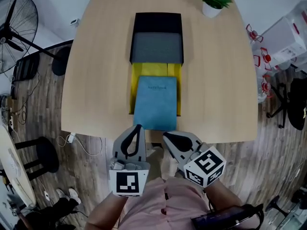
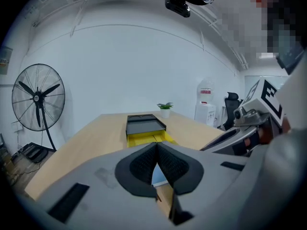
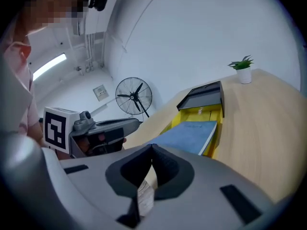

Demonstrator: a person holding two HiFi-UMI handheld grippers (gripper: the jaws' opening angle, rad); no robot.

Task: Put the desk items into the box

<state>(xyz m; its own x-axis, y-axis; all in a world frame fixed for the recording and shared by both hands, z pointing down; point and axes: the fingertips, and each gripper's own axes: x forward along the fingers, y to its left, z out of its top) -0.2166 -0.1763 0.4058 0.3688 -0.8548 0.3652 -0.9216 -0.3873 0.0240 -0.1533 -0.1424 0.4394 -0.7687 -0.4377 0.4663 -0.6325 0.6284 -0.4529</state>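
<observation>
Holding both tongs low before the near edge of the table [image 1: 96,80], I have my left tongs [image 1: 138,128] closed, pads pressed together with nothing between them. My right tongs [image 1: 166,136] are closed the same way and are just as empty. They sit side by side, tips pointing at the table, not touching anything on it.

Straight ahead of the tips lies a blue notebook [image 1: 156,102]. It rests on top of a yellow box [image 1: 133,80], and its near end sticks out past the box towards me. A short line of print sits near the top of the cover, too faint for me to read. Behind the yellow box, touching its far end, stands a black box [image 1: 157,20] with a grey inside.

At the far right corner of the table is a small green plant [image 1: 213,1] in a white pot. A standing fan [image 1: 12,28] is on the floor to the left.

The only clear markings are the black-and-white square codes on the cubes of my tongs; they carry no letters.
</observation>
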